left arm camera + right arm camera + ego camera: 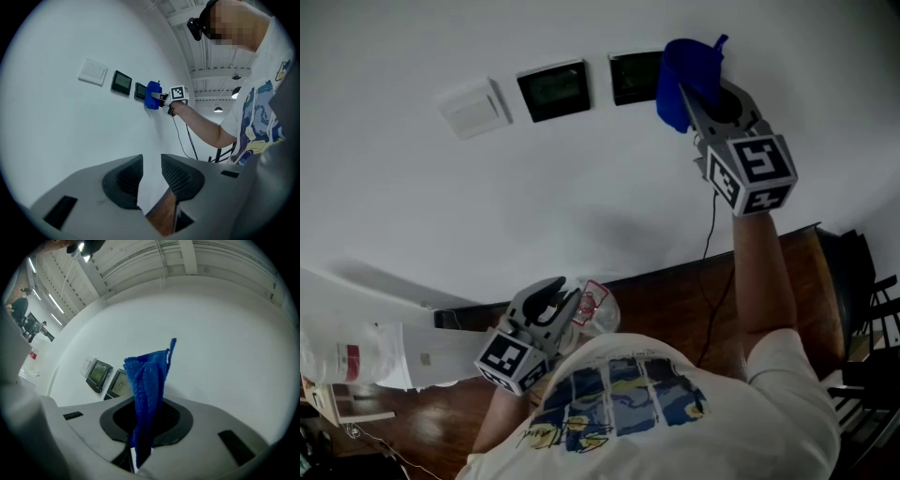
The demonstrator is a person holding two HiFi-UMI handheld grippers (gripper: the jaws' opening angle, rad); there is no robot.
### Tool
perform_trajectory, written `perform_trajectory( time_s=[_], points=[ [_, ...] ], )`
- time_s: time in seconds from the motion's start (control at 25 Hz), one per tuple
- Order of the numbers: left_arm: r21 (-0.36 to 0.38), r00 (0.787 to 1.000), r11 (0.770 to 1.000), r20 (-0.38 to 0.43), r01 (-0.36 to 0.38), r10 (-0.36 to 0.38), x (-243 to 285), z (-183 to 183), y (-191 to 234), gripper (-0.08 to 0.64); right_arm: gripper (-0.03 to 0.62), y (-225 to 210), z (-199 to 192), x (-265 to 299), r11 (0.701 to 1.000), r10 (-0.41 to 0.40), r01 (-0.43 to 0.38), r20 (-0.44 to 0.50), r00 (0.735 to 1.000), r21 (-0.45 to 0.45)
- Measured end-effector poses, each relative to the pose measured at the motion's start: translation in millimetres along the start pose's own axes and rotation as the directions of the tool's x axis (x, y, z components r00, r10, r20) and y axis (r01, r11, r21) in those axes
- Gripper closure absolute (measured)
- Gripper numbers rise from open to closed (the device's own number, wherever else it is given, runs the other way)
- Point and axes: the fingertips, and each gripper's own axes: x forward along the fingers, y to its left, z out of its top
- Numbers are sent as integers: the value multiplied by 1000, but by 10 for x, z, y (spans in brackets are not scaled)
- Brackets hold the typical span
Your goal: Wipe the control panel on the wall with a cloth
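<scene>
Two dark control panels hang side by side on the white wall, the left panel and the right panel. My right gripper is raised to the wall and shut on a blue cloth, which sits just right of the right panel. In the right gripper view the blue cloth stands up between the jaws, with both panels to its left. My left gripper hangs low near the person's chest, its jaws slightly apart and holding nothing; its view shows the pads with wall between them.
A white switch plate sits left of the panels. A black cable runs down the wall to a wooden surface. A white plastic bag lies at the lower left. Black chairs stand at the right.
</scene>
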Motion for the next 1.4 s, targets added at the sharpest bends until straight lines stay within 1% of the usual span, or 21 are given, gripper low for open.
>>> perform_trajectory(
  time_s=[0.16,0.28,0.44,0.56,0.68,0.84,0.92,1.0,1.2,1.4],
  points=[
    [5,1000,1000,-7,2,-2,159,18,-130,453,515,-248,-190,-38,1000,-16,16,-23,1000,16],
    [18,1000,1000,1,0,0,236,49,-173,453,515,-324,-261,-33,1000,-7,7,-15,1000,27],
    [6,1000,1000,2,-16,16,267,77,-188,453,515,-309,-231,-40,1000,17,-17,-2,1000,25],
    [2,1000,1000,-2,-28,28,231,66,-145,453,515,-199,-80,-143,999,32,-33,33,999,40],
    [-5,999,999,-1,-39,39,146,22,-55,453,515,76,143,-244,997,65,-69,76,995,41],
    [3,999,999,7,-42,42,-10,-14,28,453,515,742,385,-177,983,182,-184,107,977,7],
    [-2,999,999,13,-47,47,-106,-19,74,453,515,1092,416,-58,971,237,-239,103,966,5],
    [-12,998,998,31,-55,55,-207,-6,127,453,515,1390,437,114,961,273,-276,113,955,9],
    [-27,995,996,45,-91,92,-551,-82,278,453,515,1906,468,507,952,305,-307,97,947,10],
    [-45,991,991,38,-123,125,-838,-220,442,453,515,2121,450,760,957,289,-291,83,954,5]
  ],
)
